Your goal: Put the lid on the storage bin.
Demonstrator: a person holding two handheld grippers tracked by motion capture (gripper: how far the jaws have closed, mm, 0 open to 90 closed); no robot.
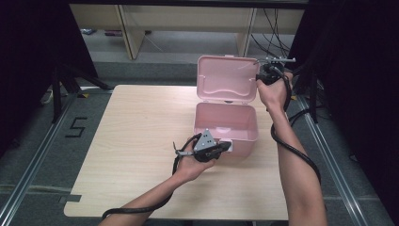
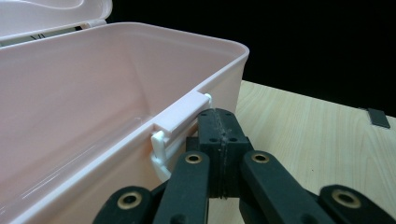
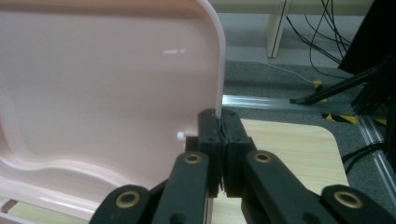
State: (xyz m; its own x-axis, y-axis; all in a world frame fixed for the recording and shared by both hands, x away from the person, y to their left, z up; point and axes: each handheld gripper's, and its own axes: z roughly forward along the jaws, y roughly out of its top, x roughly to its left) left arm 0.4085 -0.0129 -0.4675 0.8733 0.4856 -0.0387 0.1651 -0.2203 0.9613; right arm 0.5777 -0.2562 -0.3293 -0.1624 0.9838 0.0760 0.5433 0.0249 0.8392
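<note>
The pink box [image 1: 226, 123] sits open on the table [image 1: 141, 136], the right gripper [image 1: 269, 71] pinching the edge of its lid [image 1: 227, 77] and the left gripper [image 1: 221, 148] pressed together at the front clasp [image 2: 180, 116] (no readable writing on the box, just a "5" [image 1: 75, 127] taped on the floor), so next the lid likely swings slowly

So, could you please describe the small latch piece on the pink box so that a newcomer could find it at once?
Start at the pale wooden table and find the open pink box towards its far right. On the box's near wall, just under the rim, sits a small whitish latch, right by the left hand-held gripper. It is paler than the pink walls and the only part jutting out from them.
</note>
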